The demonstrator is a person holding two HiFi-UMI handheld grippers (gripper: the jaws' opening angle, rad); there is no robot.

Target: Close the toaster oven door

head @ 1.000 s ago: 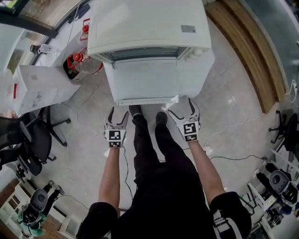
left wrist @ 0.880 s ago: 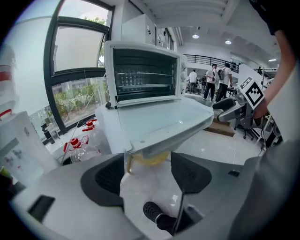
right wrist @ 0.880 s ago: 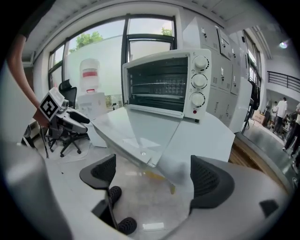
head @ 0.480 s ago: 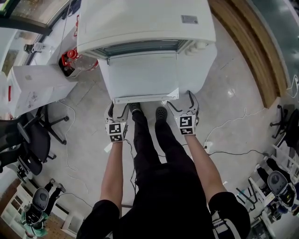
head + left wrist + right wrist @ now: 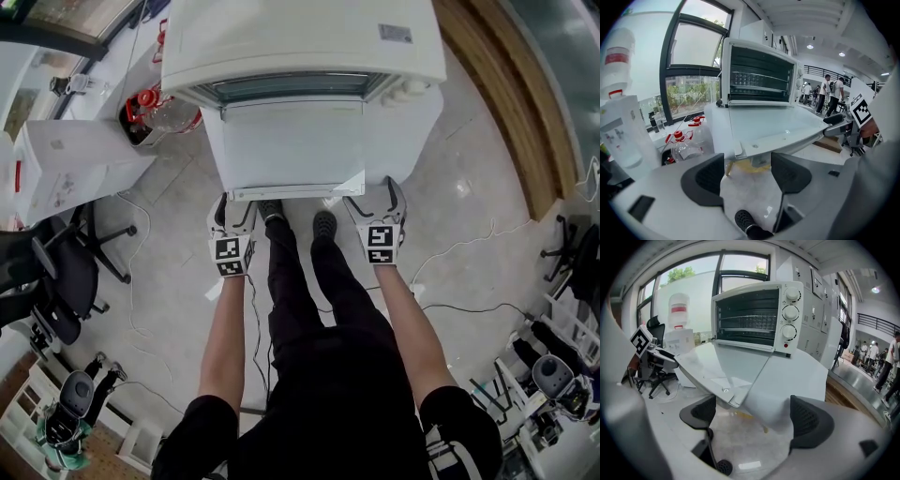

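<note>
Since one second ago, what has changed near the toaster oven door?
The left gripper and right gripper moved slightly forward, up to the front corners of the toaster oven door. Nothing was gripped or released. The door stays open and folded down; both grippers stay open and empty.

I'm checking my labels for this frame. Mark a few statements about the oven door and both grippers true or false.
1. The door of the toaster oven lies open, roughly flat. True.
2. The left gripper is shut on the door's edge. False: its jaws stand apart and empty, by the door's front edge.
3. The right gripper has its jaws apart. True.
4. The dials sit left of the oven opening. False: they sit right of it.
</note>
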